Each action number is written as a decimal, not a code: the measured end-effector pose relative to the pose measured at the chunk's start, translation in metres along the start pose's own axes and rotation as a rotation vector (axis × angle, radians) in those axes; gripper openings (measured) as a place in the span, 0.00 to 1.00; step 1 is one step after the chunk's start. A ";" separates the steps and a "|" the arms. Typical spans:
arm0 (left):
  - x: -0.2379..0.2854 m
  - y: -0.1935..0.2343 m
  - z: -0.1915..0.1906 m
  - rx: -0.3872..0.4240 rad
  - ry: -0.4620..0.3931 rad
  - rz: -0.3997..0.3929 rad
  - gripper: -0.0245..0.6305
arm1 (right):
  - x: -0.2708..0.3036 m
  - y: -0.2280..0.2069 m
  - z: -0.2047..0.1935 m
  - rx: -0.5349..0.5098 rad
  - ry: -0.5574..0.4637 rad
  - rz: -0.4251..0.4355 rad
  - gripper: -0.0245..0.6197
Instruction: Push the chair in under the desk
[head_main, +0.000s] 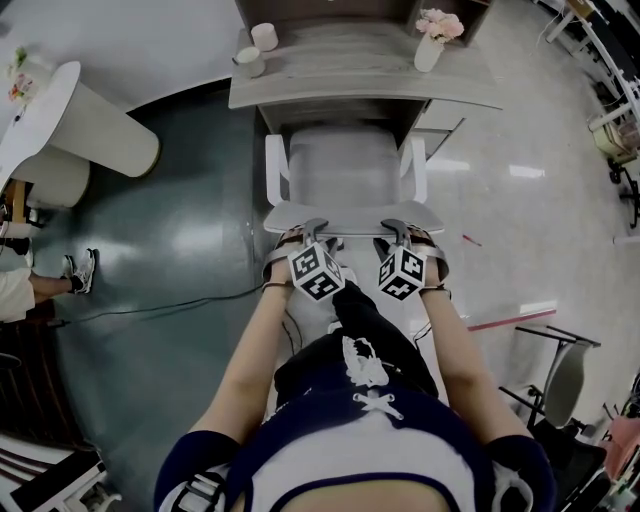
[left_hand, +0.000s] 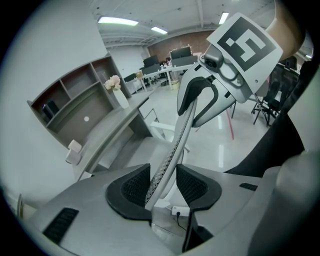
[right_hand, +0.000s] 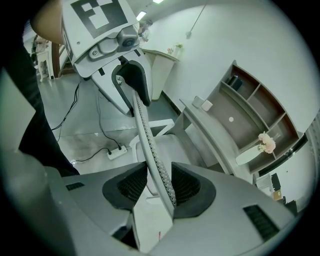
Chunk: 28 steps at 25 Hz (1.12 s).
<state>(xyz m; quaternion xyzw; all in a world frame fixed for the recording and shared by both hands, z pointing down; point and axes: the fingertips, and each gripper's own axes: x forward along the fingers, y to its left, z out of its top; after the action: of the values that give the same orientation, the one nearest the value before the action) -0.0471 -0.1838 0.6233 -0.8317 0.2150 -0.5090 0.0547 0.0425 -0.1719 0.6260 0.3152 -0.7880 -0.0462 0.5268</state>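
Note:
The white chair (head_main: 345, 165) stands in front of me with its seat partly under the grey desk (head_main: 360, 80). The thin top edge of its backrest (head_main: 350, 215) is under both grippers. My left gripper (head_main: 310, 232) straddles that edge on the left and my right gripper (head_main: 393, 232) on the right. In the left gripper view the mesh edge (left_hand: 175, 150) runs between the open jaws of the left gripper (left_hand: 163, 182), with a gap beside it. In the right gripper view the edge (right_hand: 145, 135) passes between the open jaws of the right gripper (right_hand: 159, 182), leaning toward one pad.
A vase of flowers (head_main: 432, 40) and two cups (head_main: 262, 38) stand on the desk. A round white table (head_main: 60, 120) and a person's shoes (head_main: 80, 270) are at the left. A cable (head_main: 150, 305) crosses the floor. A black chair (head_main: 560, 370) stands at the right.

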 end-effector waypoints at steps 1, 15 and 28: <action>0.001 0.002 0.000 -0.002 0.002 -0.003 0.29 | 0.002 -0.002 0.000 0.000 0.002 0.003 0.25; 0.013 0.026 0.010 -0.003 0.004 -0.007 0.29 | 0.015 -0.027 0.002 -0.024 -0.004 -0.013 0.25; 0.028 0.053 0.017 0.009 -0.003 0.003 0.29 | 0.031 -0.054 0.007 -0.021 0.000 -0.015 0.25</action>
<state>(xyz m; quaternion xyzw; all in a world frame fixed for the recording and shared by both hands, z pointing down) -0.0376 -0.2448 0.6217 -0.8319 0.2137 -0.5087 0.0593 0.0528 -0.2338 0.6259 0.3154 -0.7853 -0.0584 0.5296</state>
